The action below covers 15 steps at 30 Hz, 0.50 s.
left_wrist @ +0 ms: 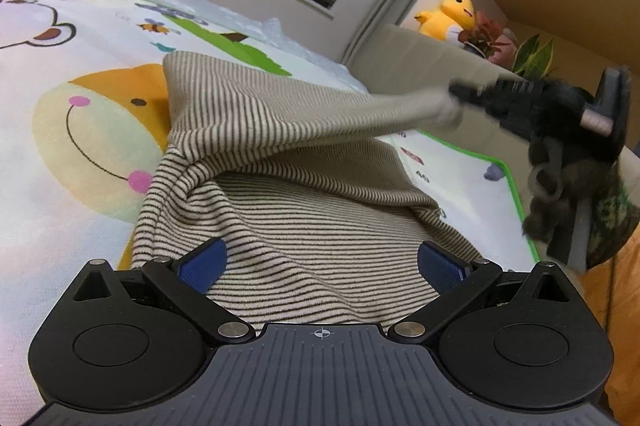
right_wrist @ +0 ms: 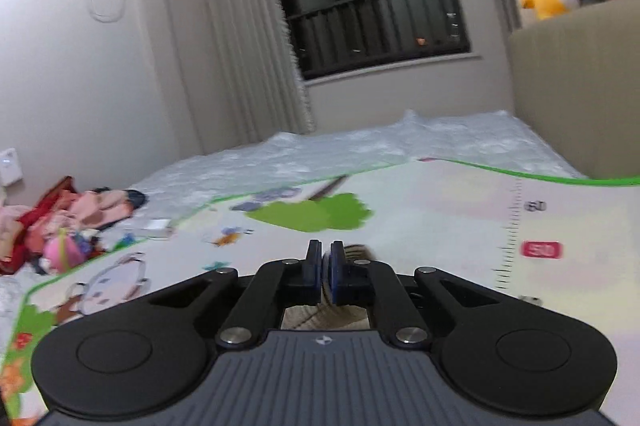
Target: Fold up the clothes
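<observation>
While the right gripper [left_wrist: 460, 94] lifts one edge, the soft beige top with thin dark stripes [left_wrist: 288, 194] lies bunched on the colourful cartoon play mat [left_wrist: 80, 154]. Its jaws are clenched on that bit of cloth, and the edge is pulled up and out to the side. The left gripper [left_wrist: 320, 266] hangs right over the near part of the top with its jaws wide apart, holding nothing. I think a fold is just starting. Next, the lifted edge needs carrying across and laying flat, while the left gripper could pin the cloth down.
</observation>
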{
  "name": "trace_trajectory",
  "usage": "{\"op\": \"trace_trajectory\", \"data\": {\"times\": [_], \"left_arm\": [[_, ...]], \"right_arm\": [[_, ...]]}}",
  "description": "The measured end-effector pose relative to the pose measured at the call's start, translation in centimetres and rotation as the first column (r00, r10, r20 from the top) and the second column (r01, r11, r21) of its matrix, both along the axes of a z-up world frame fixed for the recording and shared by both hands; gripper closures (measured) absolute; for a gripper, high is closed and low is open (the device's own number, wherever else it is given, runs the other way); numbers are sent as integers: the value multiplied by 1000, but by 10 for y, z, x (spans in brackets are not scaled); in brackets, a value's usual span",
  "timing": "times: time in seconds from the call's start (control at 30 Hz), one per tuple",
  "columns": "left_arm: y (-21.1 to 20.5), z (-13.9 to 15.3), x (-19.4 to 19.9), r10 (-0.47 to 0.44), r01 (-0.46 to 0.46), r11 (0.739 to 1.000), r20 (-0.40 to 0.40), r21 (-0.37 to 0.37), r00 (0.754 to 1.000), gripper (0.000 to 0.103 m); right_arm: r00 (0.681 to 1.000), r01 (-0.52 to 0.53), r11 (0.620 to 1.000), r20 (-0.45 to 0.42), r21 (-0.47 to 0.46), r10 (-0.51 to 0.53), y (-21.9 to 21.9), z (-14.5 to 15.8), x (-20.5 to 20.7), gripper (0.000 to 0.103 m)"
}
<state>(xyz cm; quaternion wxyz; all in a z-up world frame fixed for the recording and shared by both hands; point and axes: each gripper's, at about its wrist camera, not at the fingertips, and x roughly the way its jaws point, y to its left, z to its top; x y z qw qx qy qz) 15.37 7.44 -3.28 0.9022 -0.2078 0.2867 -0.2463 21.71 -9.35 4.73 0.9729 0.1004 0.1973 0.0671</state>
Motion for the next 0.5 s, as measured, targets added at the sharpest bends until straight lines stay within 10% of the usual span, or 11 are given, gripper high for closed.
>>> {"op": "trace_trajectory", "data": {"times": [0.13, 0.27, 0.5], "left_arm": [[0, 0, 1, -3, 3, 1000, -6, 4, 1000, 0], [-2, 0, 2, -4, 5, 1000, -9, 19, 1000, 0], [-4, 0, 1, -4, 4, 1000, -6, 30, 1000, 0]], "right_arm": [[969, 154, 986, -183, -65, -164, -20, -48, 1, 93], [950, 231, 972, -227, 41, -216, -38, -59, -13, 16], [999, 37, 999, -24, 12, -36, 11, -28, -11, 0]]}}
